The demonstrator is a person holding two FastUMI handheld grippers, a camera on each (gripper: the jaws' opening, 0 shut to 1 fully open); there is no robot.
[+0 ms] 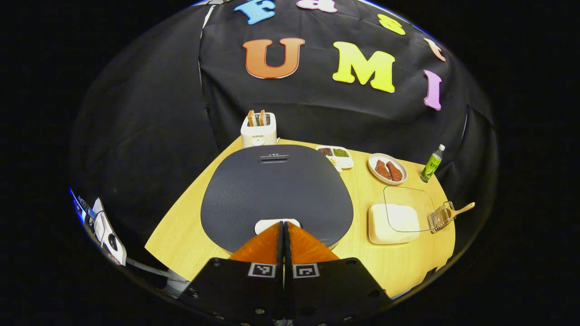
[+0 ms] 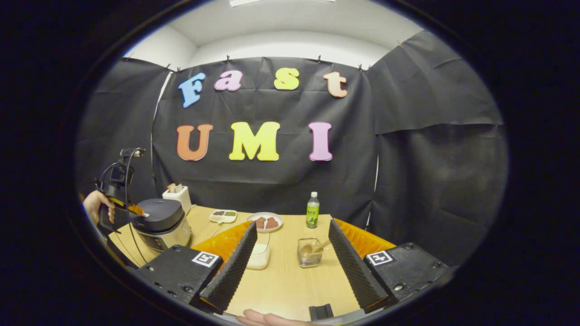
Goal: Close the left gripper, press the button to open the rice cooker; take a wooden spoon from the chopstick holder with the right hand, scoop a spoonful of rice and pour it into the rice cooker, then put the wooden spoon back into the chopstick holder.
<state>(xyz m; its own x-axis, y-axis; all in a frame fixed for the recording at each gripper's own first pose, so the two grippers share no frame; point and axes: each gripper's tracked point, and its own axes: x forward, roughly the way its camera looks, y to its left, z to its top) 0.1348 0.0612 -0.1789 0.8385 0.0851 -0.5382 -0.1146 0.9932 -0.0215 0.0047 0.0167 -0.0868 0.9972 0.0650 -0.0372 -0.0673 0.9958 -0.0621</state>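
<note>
Pale wood-grain surface (image 1: 403, 262) carries the set-up, largest first: the cooker (image 1: 276, 194), its dark textured lid shut, stands at the near left edge, with the white button (image 1: 277, 225) at the lid's front rim. The left gripper (image 1: 283, 226) has its fingers pressed together, tips at or just over the button; contact cannot be told. The button is likely a stiff spring latch, best pushed squarely with the joined tips. To the right lies the rice box (image 1: 392, 222), its clear lid set askew. Just beside it stands the wire holder (image 2: 310, 252), light and liable to tip. In it leans the spoon (image 2: 317, 247): rigid, light, smooth; take it by the projecting handle. The right gripper (image 2: 292, 253) hangs near, fingers spread wide, pinching nothing.
</note>
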